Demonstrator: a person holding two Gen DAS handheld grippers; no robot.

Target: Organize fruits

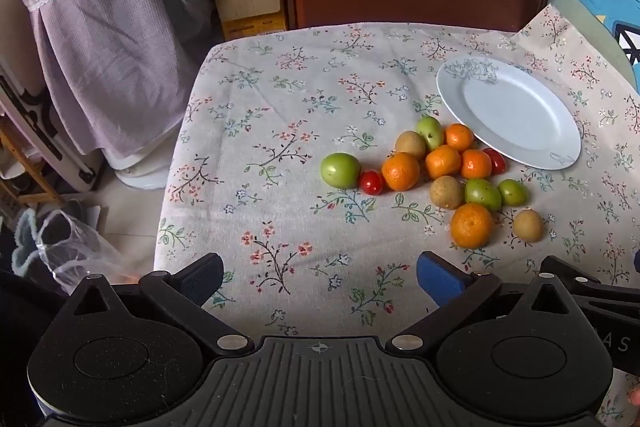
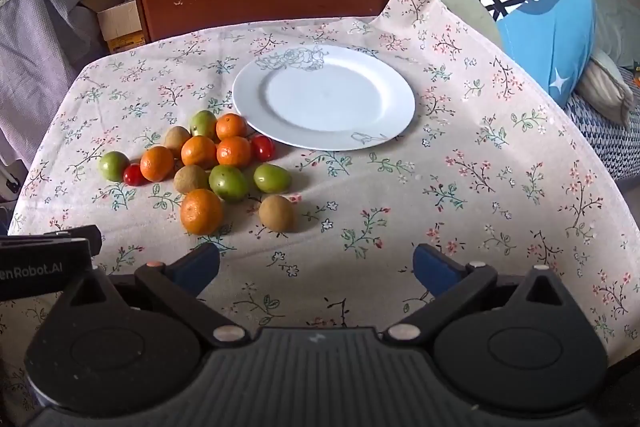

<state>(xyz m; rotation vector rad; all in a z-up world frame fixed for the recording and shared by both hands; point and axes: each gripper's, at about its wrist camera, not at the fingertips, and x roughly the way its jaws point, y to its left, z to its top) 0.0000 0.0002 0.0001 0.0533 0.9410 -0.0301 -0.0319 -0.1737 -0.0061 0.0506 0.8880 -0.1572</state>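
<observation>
Fruits (image 2: 208, 167) lie loose on our floral cloth (image 2: 460, 187), clustered at eight o'clock of the white plate (image 2: 400, 99), which holds nothing; sorting not begun, we judge. Both claws hang released and empty: left gripper (image 1: 320, 279), right gripper (image 2: 316, 267). Nearest, one orange (image 2: 201, 211).

A table (image 2: 500, 187) is wearing a floral cloth (image 2: 460, 227). A white plate (image 2: 324, 99) and a cluster of loose fruits (image 2: 208, 163) are lying directly on it, touching.
</observation>
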